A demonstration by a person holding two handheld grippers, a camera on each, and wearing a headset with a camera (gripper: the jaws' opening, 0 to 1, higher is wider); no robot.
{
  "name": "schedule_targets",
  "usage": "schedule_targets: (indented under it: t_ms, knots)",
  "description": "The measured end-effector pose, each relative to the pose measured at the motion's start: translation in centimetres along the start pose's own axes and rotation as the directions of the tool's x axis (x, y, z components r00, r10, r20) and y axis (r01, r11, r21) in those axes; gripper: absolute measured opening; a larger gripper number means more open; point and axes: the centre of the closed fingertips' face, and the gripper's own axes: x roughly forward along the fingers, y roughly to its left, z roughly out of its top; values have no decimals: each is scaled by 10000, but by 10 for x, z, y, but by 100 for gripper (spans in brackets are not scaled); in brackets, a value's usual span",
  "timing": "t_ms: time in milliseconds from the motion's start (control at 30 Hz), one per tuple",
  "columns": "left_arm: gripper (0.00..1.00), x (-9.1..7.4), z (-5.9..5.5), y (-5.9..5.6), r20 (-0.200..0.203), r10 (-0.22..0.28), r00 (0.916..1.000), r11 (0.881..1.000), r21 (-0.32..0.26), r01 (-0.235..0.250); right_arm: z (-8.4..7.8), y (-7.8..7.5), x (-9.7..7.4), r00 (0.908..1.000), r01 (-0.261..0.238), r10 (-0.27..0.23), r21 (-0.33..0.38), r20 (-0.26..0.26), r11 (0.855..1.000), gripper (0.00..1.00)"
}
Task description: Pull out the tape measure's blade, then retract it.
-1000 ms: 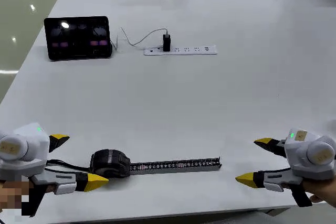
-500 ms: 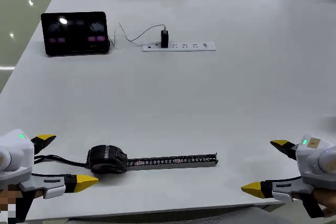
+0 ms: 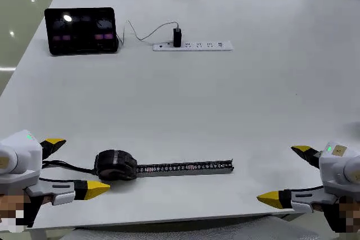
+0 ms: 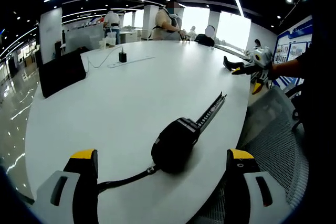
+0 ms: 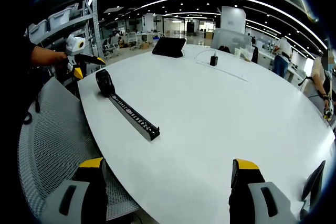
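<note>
Left tongs (image 3: pixel 79 164) released, jaws wide. Black tape measure (image 3: pixel 115 164) lies just ahead of them, untouched, near the worktop's (image 3: pixel 225 99) front edge. Blade (image 3: pixel 185 167) out flat to the right, numbered, hook at the end. Right tongs (image 3: pixel 281 173) released, well apart from the blade tip. Head view has tablet (image 3: pixel 81 30) and power strip (image 3: pixel 194 45). Left gripper view has the case's black cord (image 4: pixel 126 178) and people (image 4: pixel 167 22) beyond the far edge.

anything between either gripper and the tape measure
Nothing visible does. Bare white table lies between the left gripper and the black tape measure case, bar its own black strap; likewise between the right gripper and the extended blade's tip.
</note>
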Motion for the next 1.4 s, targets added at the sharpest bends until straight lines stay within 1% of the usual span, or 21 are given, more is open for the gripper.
schedule_targets:
  t_ms: [67,167,267,333,433,600,700,800,867,900,933,967,1067,1133,1200,1233,1267,1333,1400]
  knots:
    - [99,0,0,0,-13,40,10000,10000,-38,-40,-1,-2,-2,10000,-17,17,29,-14,10000,99]
    - [99,-2,2,-2,115,23,9999,10000,-85,-22,-1,-3,-6,10000,-42,43,33,-49,10000,99]
    - [99,-2,-1,-5,40,-22,10000,10000,-14,22,-2,-3,-8,10000,-44,45,45,-54,10000,99]
    - [99,-4,-3,-4,-6,88,10000,9999,-64,-88,-4,-5,-9,10000,-42,42,37,-88,10000,99]
    - [99,-6,-3,-5,88,109,9999,9998,-166,-108,-4,-5,-11,10000,-26,27,69,-71,10000,99]
    - [99,-7,-3,-3,58,149,9999,9999,-70,-149,-3,-2,-12,9999,-75,75,31,-107,10000,99]
    - [99,-9,3,-3,380,123,9992,9993,-369,-109,-4,-1,-11,9998,-131,132,46,-179,9999,99]
    - [99,-8,3,-4,382,148,9992,9995,-268,-138,-3,2,-10,9996,-174,174,23,-234,9998,99]
    - [99,-7,1,-2,303,255,9992,9995,-175,-250,-3,3,-9,9995,-194,194,3,-256,9998,99]
    - [99,-6,-1,0,210,423,9989,9991,-39,-422,-4,3,-9,9994,-216,215,-20,-288,9998,99]
    - [99,-6,0,0,252,450,9987,9990,-4,-450,-3,3,-10,9993,-235,234,-32,-291,9997,99]
    - [99,-6,5,2,554,590,9967,9981,146,-599,-3,2,-10,9992,-255,253,-61,-300,9997,99]
    - [99,-2,3,3,457,734,9963,9973,-83,-731,-1,1,-9,9991,-283,275,-274,-309,9992,99]
    - [99,0,3,0,441,782,9960,9969,-106,-778,0,-2,-7,9987,-316,301,-366,-400,9988,99]
    - [99,2,2,-2,413,848,9955,9964,-117,-844,-1,0,-4,9974,-460,439,-364,-580,9983,99]
    - [99,4,2,-2,388,984,9944,9951,-94,-981,0,1,-3,9968,-530,502,-438,-617,9976,99]
    - [99,4,2,-3,375,1021,9941,9947,-112,-1017,1,1,-2,9965,-574,541,-506,-643,9971,99]
    - [99,5,6,-7,547,1014,9933,9945,-303,-998,3,2,1,9955,-665,617,-675,-718,9955,99]
    - [99,8,6,-10,503,960,9941,9948,-377,-942,5,3,3,9943,-774,709,-827,-791,9936,99]
